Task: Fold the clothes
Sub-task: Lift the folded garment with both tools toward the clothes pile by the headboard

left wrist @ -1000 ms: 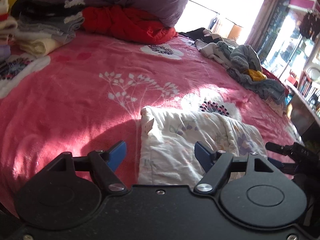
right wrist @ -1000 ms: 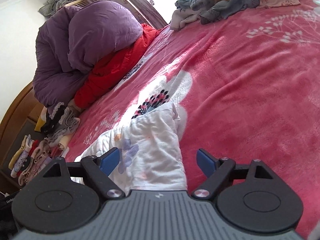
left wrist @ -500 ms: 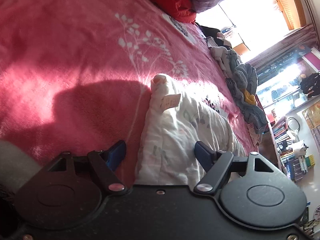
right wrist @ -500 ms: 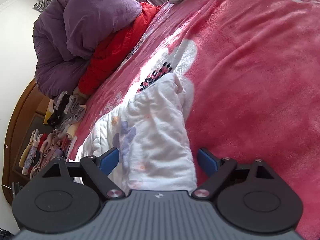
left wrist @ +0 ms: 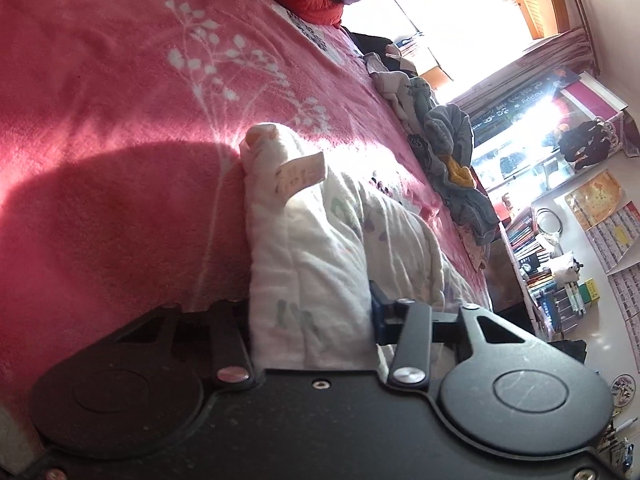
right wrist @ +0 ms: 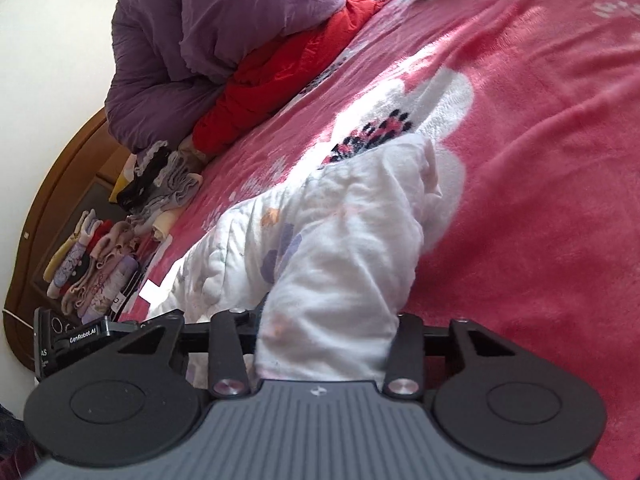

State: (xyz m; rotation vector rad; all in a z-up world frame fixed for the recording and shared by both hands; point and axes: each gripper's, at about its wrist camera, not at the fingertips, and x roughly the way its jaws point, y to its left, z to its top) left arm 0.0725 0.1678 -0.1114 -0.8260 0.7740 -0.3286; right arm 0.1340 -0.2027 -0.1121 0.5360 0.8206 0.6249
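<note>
A white padded garment (left wrist: 316, 256) with faint purple and orange flower prints lies in a loose fold on the bed, which is covered by a pink fleece blanket (left wrist: 100, 120) patterned with white sprigs and large white flowers. The garment sits toward the near edge of the bed, and both tools have hold of its near side.

The left hand-held gripper (left wrist: 310, 316) has its jaws closing on one end of the garment: the cloth fills the gap and bulges up between the blue-tipped fingers, which press against it on both sides. A paper tag (left wrist: 300, 174) sticks up from the far corner of that end. The right hand-held gripper (right wrist: 326, 332) is closing in the same way on the other end (right wrist: 340, 264), with the white fabric bunched between its fingers and touching both. In the right wrist view the left tool's black body (right wrist: 72, 340) shows at the lower left, beside the garment.

At the head of the bed a purple quilt (right wrist: 208, 48) is heaped on top of a red one (right wrist: 280, 80). Beside them stand stacks of folded clothes (right wrist: 120, 248), next to a brown wooden headboard (right wrist: 48, 208). Along the far side of the bed lies a pile of unfolded clothes (left wrist: 444, 152), grey and cream with something yellow in it, possibly a sock, though the glare from the bright window (left wrist: 460, 12) makes it hard to tell. A bookshelf (left wrist: 532, 248) stands against the wall beyond.
</note>
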